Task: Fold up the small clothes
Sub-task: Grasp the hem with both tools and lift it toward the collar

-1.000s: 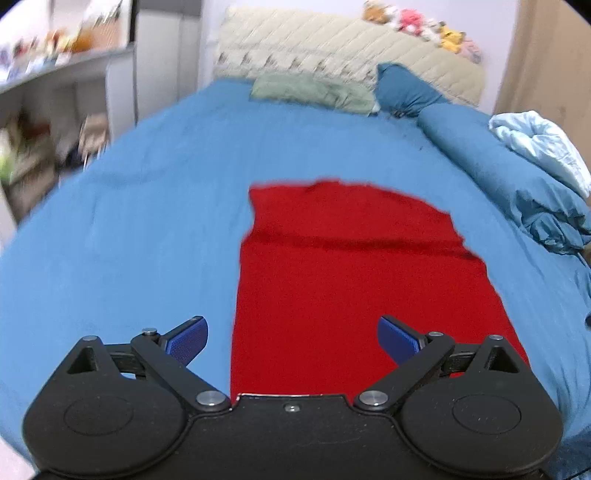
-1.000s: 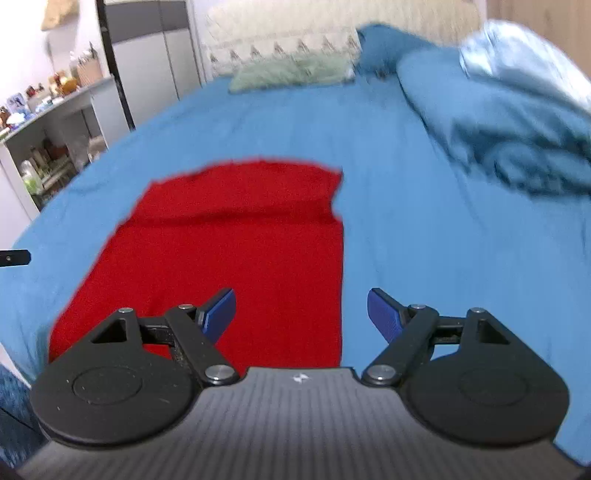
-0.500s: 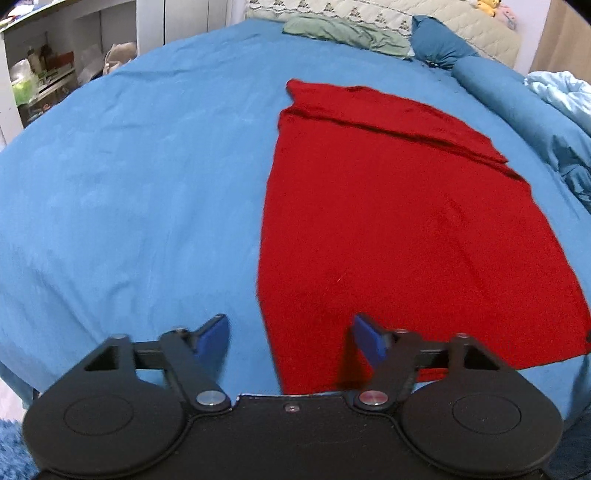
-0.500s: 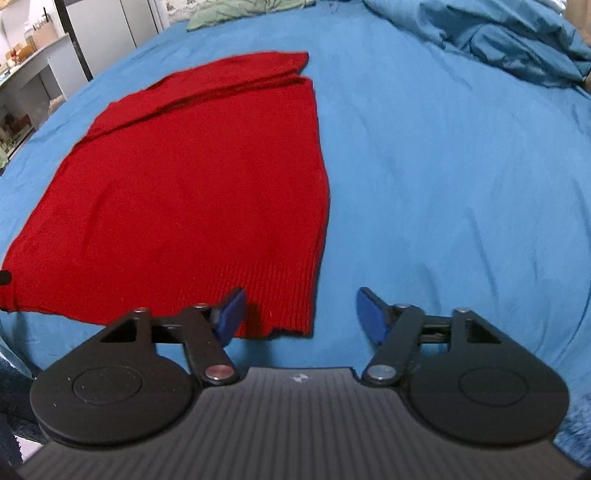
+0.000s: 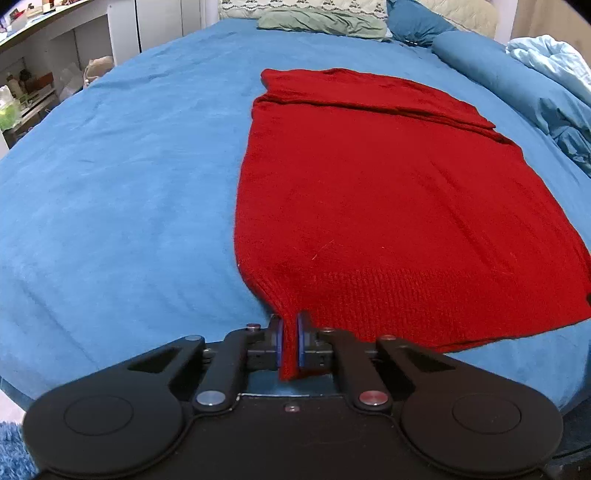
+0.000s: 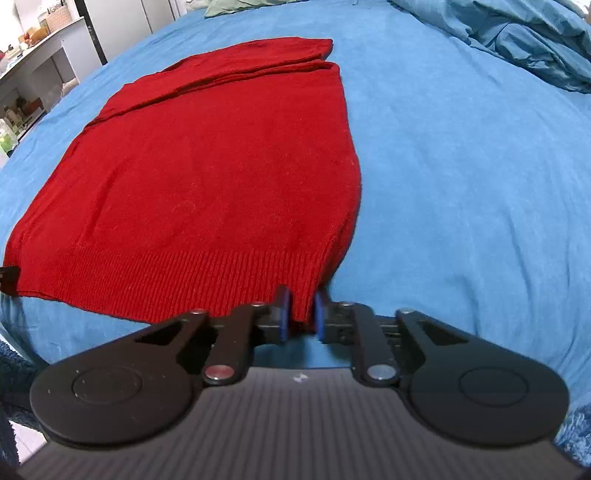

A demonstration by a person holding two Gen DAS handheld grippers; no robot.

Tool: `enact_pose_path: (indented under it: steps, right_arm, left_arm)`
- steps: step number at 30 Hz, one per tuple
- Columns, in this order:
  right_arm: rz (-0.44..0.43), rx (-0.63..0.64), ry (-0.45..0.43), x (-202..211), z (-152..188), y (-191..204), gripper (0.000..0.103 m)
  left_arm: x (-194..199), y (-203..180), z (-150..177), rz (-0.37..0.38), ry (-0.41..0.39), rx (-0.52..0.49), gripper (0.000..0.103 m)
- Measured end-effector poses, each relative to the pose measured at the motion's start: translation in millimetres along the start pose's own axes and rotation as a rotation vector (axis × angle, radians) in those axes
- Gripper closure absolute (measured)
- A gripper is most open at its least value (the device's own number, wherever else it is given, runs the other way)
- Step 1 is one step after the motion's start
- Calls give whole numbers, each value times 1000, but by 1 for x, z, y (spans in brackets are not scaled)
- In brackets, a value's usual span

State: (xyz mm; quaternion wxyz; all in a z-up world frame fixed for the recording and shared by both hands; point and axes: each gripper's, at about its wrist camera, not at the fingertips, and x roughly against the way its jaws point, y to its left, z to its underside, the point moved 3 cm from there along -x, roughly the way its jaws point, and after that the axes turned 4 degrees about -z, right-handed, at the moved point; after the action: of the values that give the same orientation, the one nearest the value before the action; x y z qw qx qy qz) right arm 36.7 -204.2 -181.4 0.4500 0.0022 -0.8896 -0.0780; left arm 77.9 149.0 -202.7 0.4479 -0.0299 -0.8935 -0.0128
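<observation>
A red knitted sweater [image 5: 388, 199] lies flat on the blue bed [image 5: 122, 177], its sleeves folded across the far end and its ribbed hem toward me. My left gripper [image 5: 290, 332] is shut on the hem's near left corner, and a tuft of red knit sticks out between the blue pads. In the right wrist view the same sweater [image 6: 207, 166] spreads to the left, and my right gripper [image 6: 301, 314] is shut on the hem's near right corner. The left gripper's tip shows as a dark bit at that view's left edge.
A rumpled blue duvet [image 5: 535, 88] and a pale blue cloth [image 5: 554, 59] are heaped along the bed's right side. A green pillow [image 5: 321, 24] lies at the headboard. White shelves [image 5: 44, 74] stand left of the bed, and a blue rug [image 5: 14, 450] lies on the floor.
Both grippers came down to the sweater's near hem and went from wide open to shut, each pinching one hem corner. The sweater now fills more of both views.
</observation>
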Motion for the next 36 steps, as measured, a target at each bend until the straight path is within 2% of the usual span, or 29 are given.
enact_pose_path:
  steps: [5,10,14,17,19,24,26,28,30,33,36]
  right_arm:
    - [-42,-56,-20,9,-5,-6,82]
    - [-133,-152,-76,37,-22,-15,82]
    - [-212,-228,-158,62,-59,-25,83]
    - [-269,-252,-224,71,-106,-30,83]
    - [-291,-239,-266,67,-149,-31,83]
    - [-286,-197,-358,27,-273,-33,83]
    - [-272,-202,-372,-6,-315,-35,83]
    - [-238,-197,-373,-49,-349,-37,83]
    - [-218,-211,-359,-97,-372,-41,83]
    - [-173,-269,-295,-164,-377,-48,83]
    - [-154,-290,-270,-208,-375,-53,83]
  left_arm:
    - [11,1,-4,5,-4,20,98]
    - [43,6,-29,48,-65,48,98]
    - [60,13,-70,105,-129,118,98]
    - [62,19,-123,157,-197,174,98]
    - [53,23,-167,167,-239,195,98]
    - [4,20,-286,129,-342,221,98]
    - [-34,14,-331,99,-342,237,98]
    - [-73,11,-361,73,-326,252,98]
    - [-123,8,-378,47,-291,271,98]
    - [-188,9,-378,29,-209,301,98]
    - [-229,17,-376,29,-166,340,98]
